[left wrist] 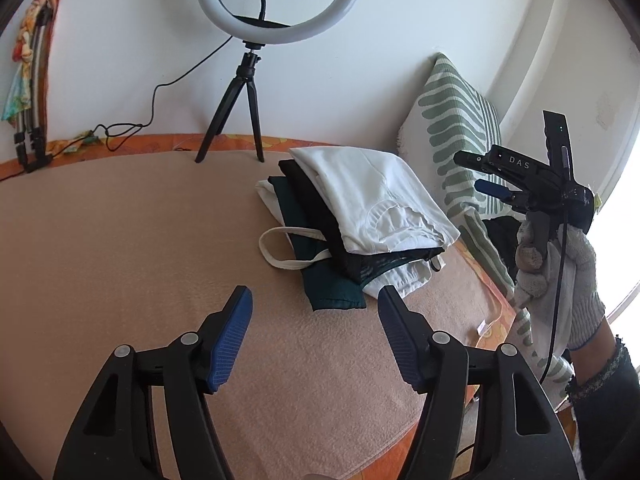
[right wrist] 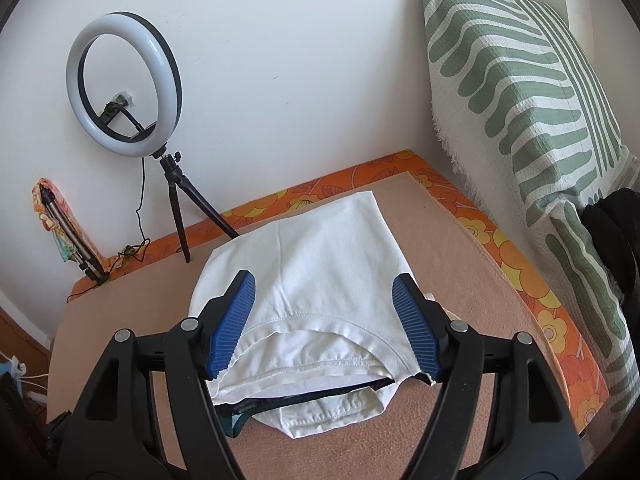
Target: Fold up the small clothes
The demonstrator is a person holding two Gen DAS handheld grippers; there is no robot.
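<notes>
A pile of folded small clothes lies on the tan blanket (left wrist: pixel 120 248). A white garment (left wrist: pixel 372 200) is on top, with a black one (left wrist: pixel 316 208), a dark green one (left wrist: pixel 324 284) and a cream piece with a strap loop (left wrist: pixel 276 256) under it. My left gripper (left wrist: pixel 316 312) is open and empty, above the blanket just in front of the pile. My right gripper (right wrist: pixel 324 300) is open and empty, hovering over the white garment (right wrist: pixel 320 264). In the left wrist view the right gripper (left wrist: pixel 480 172) is held up in a gloved hand, right of the pile.
A ring light on a black tripod (left wrist: pixel 248 92) stands at the back by the white wall, its cable trailing left. A green-and-white striped pillow (right wrist: pixel 540 120) leans at the right. An orange floral mattress edge (right wrist: pixel 520 268) borders the blanket. A folded tripod (left wrist: pixel 32 120) leans at the far left.
</notes>
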